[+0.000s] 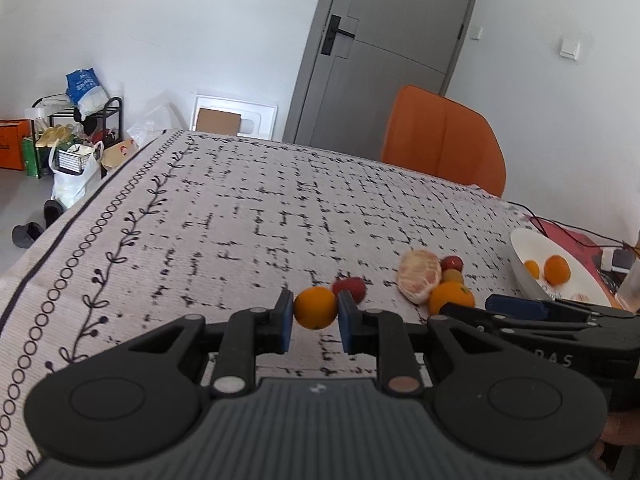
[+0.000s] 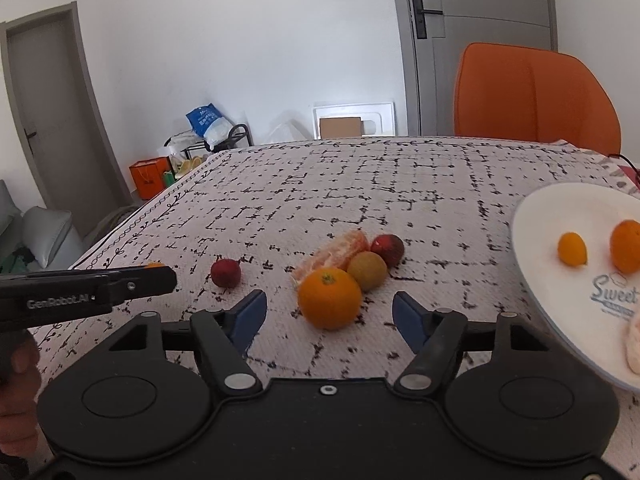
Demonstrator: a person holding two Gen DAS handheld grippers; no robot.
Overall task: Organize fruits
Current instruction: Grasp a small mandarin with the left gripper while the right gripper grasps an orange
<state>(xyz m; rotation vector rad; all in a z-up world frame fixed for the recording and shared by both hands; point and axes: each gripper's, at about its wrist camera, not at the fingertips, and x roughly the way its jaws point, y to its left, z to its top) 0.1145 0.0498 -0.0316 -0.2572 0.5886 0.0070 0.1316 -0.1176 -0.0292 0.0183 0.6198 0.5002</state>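
Your left gripper point(image 1: 316, 314) is pinching a small smooth orange point(image 1: 315, 307); your right gripper point(image 2: 329, 316) hangs spread just short of the bigger orange point(image 2: 329, 298), left of the white plate point(image 2: 532, 240).

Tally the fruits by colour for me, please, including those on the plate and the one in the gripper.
Unpeeled orange fruit: 4, one in the left gripper, two on the plate
Red fruit: 2
Greenish-brown fruit: 1
Peeled citrus: 2, one only partly visible on the plate
Total: 9
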